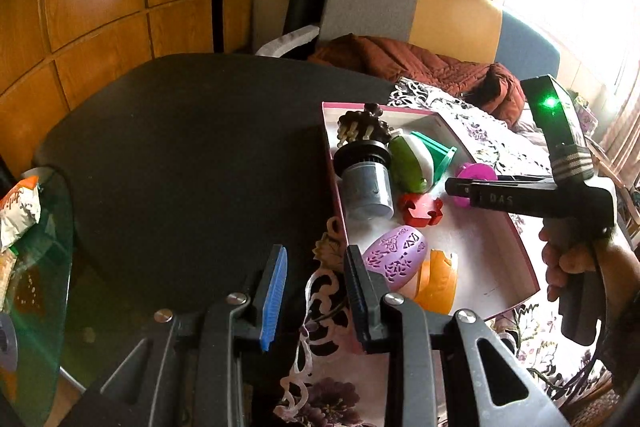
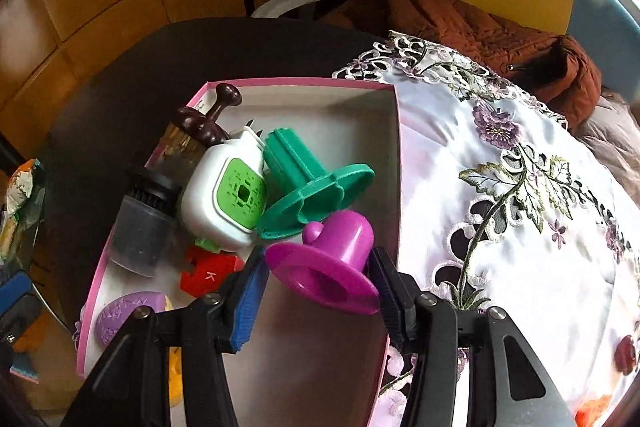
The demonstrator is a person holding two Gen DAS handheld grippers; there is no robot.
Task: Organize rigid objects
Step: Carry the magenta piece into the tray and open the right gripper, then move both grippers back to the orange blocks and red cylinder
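Note:
A pink-rimmed box sits on the table and holds several objects: a white and green device, a green flanged piece, a grey jar with black cap, a brown brush, a red piece and a lilac egg. My right gripper is shut on a purple plunger-shaped piece over the box's right part; it also shows in the left wrist view. My left gripper is open and empty at the box's near left corner, beside the lilac egg and an orange piece.
The box straddles a dark round table and an embroidered floral cloth. A glass side table with snack packets stands at the left. A sofa with a rust blanket lies behind.

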